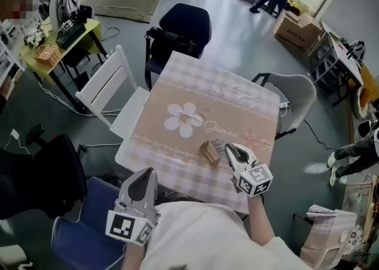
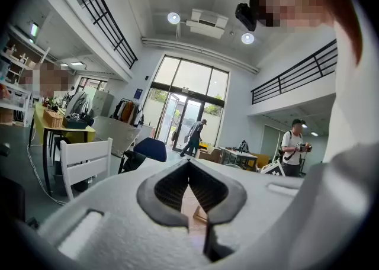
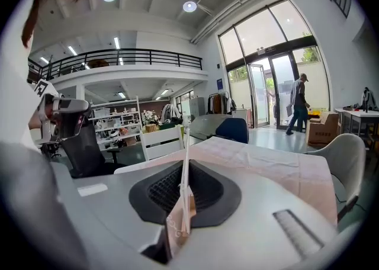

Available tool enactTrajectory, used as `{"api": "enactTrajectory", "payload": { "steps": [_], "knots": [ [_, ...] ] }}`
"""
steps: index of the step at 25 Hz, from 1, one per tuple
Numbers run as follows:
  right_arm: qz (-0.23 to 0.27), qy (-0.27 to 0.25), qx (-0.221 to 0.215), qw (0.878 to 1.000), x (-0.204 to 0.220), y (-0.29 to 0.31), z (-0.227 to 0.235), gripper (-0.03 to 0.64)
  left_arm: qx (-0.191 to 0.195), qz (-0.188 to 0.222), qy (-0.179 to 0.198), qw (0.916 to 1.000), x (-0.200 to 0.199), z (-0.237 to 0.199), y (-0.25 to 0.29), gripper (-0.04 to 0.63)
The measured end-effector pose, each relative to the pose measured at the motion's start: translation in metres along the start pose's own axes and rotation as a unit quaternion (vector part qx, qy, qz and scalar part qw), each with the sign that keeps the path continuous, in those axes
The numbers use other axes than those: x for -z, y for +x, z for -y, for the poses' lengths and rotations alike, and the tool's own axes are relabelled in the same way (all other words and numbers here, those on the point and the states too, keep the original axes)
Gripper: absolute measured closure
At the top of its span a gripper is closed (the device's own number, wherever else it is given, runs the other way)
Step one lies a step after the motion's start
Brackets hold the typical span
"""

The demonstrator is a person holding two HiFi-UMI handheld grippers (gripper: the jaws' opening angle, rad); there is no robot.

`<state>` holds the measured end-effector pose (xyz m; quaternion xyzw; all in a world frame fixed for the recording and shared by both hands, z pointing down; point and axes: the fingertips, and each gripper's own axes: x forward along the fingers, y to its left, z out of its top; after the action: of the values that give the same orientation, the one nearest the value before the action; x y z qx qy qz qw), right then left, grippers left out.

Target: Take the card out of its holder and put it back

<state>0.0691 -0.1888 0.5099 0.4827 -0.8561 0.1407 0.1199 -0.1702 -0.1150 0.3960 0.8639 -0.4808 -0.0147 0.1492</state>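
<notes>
Our right gripper (image 1: 230, 150) tilts down at the near right, clamped on the card (image 3: 180, 218); our left gripper (image 1: 142, 187) sits level, jaws together.

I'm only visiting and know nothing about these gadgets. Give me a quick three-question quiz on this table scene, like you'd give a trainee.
1. Which gripper grips the card? A) left B) right C) neither
2. True or false: the left gripper holds nothing and is apart from the card holder.
3. Fill in: the tablecloth shows a big white ____.

Key
1. B: the right gripper is shut on the card, beside the holder.
2. True.
3. flower.
</notes>
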Motion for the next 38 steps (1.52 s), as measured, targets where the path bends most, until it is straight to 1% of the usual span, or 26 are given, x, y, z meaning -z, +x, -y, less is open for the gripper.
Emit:
{"api": "enactTrajectory", "payload": {
  "steps": [17, 22, 38],
  "knots": [
    [-0.017, 0.003, -0.013, 1.0, 0.015, 0.011, -0.001, 0.604, 0.002, 0.004, 0.001, 1.0, -0.001, 0.006, 0.011, 0.595],
    [-0.022, 0.004, -0.01, 1.0, 0.016, 0.013, 0.002, 0.603, -0.003, 0.003, 0.0, 1.0, -0.001, 0.004, 0.011, 0.595],
    [-0.047, 0.007, -0.003, 0.999, 0.023, 0.018, 0.002, 0.603, 0.0, 0.0, -0.002, 1.0, -0.001, 0.003, 0.014, 0.595]
  ]
}}
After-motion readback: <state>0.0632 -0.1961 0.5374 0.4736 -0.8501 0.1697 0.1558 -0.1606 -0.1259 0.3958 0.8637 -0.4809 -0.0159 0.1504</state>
